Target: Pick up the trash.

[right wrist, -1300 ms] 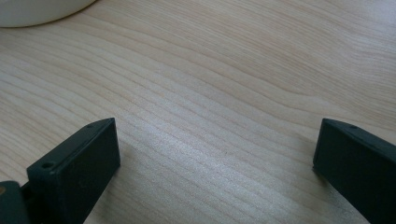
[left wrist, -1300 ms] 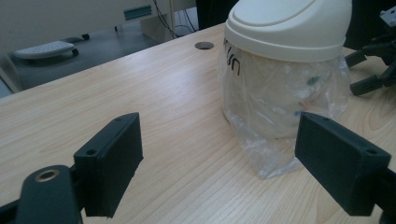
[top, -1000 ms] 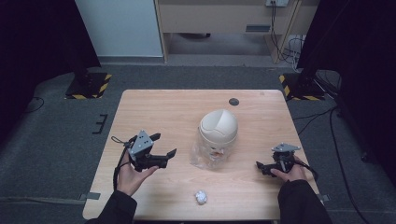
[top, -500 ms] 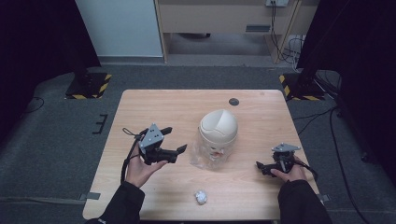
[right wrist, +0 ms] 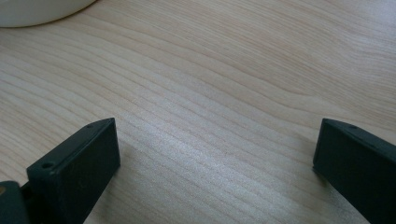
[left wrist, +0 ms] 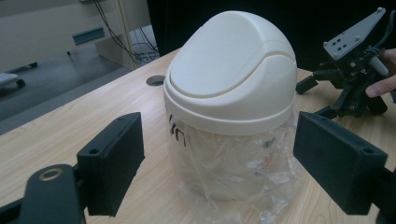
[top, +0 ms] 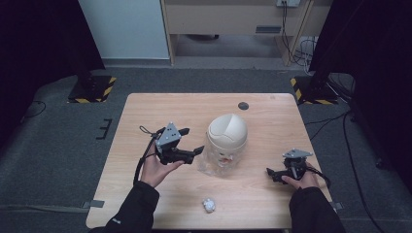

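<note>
One small bin point(top: 226, 141) stands near the middle of the frame in the high view, a cream domed swing lid over a clear body lined with crinkled plastic; in the left gripper view it sits dead centre point(left wrist: 233, 107), framed between the two black jaws. Those jaws are spread wide, wider than the bin, and touch nothing. The left gripper point(top: 187, 145) hovers just left of the bin, tilted toward it, with a strip of bare wood between them.

One crumpled white paper ball point(top: 209, 205) lies low in the frame, near the front edge of the surface point(top: 145, 116), well apart from the bin. One dark round hole point(top: 243, 106) sits above the bin near the far edge.

The right gripper point(top: 278, 175) rests low at the lower right of the surface, near its right edge, also seen at the upper right of the left gripper view point(left wrist: 345, 88). Its jaws are released too, with plain wood grain between them in the right gripper view point(right wrist: 217, 163).

Two grippers, one bin, one ball. The upper left and right of the wood lie bare.
</note>
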A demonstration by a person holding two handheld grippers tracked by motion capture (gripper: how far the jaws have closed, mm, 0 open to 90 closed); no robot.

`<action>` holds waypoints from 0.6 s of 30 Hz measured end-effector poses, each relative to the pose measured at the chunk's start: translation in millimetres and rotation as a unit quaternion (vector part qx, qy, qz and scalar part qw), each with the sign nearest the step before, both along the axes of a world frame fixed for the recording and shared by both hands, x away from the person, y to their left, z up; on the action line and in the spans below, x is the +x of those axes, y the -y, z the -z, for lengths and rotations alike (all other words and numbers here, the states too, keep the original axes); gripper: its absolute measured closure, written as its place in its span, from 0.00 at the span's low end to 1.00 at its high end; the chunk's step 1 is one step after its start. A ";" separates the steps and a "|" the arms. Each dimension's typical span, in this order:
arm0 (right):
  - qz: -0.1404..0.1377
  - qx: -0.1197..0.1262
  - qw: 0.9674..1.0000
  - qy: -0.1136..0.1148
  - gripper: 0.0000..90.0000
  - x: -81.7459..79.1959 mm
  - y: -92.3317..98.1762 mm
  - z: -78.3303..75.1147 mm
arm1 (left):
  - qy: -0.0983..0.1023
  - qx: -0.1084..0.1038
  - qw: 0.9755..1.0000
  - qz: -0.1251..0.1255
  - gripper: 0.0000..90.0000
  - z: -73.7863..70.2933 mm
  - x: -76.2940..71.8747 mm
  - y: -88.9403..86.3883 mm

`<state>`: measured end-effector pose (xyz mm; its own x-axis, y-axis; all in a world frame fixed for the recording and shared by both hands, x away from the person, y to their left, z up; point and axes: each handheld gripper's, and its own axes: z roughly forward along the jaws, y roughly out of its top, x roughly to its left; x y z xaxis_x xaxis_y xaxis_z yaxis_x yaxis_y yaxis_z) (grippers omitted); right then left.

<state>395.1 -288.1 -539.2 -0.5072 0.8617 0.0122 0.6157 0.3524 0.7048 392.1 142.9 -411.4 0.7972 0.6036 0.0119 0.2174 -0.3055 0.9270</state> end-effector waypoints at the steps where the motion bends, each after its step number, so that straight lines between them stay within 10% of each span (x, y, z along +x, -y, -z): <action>1: 0.000 0.000 1.000 0.000 0.01 0.0 0.0 0.0 | -0.001 -0.001 1.000 0.003 0.18 -0.3 2.0 3.2; 18: 0.000 0.000 1.000 0.000 0.01 0.0 0.0 0.0 | -0.008 0.010 0.999 0.040 0.18 -4.5 18.7 39.7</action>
